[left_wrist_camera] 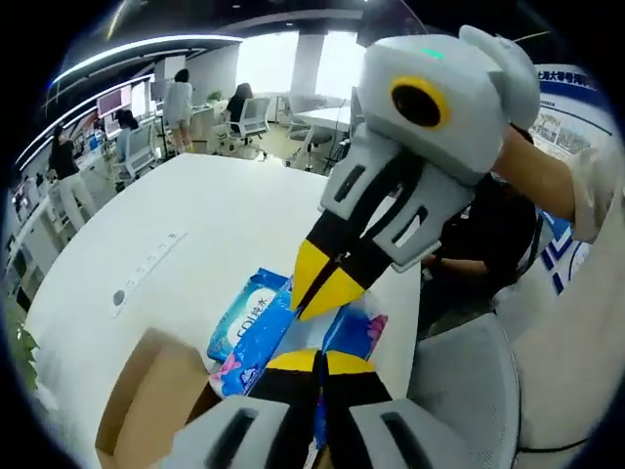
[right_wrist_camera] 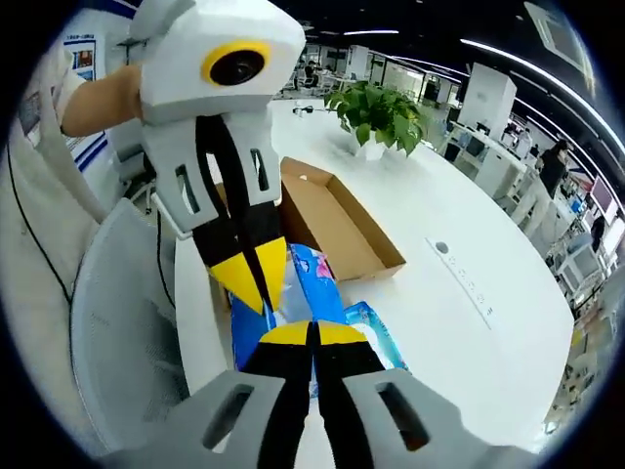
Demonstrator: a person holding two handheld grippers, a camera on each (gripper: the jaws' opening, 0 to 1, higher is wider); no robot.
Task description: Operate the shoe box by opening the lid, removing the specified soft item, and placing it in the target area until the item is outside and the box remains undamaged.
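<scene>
A blue soft tissue pack point(left_wrist_camera: 256, 327) point(right_wrist_camera: 311, 278) hangs above the white table point(left_wrist_camera: 215, 210), held from two sides. My left gripper point(left_wrist_camera: 317, 361) rises from the bottom of the left gripper view, shut on the pack's near edge. In the right gripper view it comes down from the upper left point(right_wrist_camera: 256, 283). My right gripper point(right_wrist_camera: 313, 333) is shut on the pack's other edge, and reaches in from the upper right point(left_wrist_camera: 322, 290) in the left gripper view. The open brown shoe box point(left_wrist_camera: 146, 396) point(right_wrist_camera: 337, 225) lies on the table just beside the pack.
A potted plant point(right_wrist_camera: 376, 112) stands on the table beyond the box. A socket strip point(left_wrist_camera: 146, 269) point(right_wrist_camera: 464, 274) runs along the tabletop. A grey mesh chair point(left_wrist_camera: 459, 386) point(right_wrist_camera: 122, 313) sits at the table's edge. People and desks fill the office behind.
</scene>
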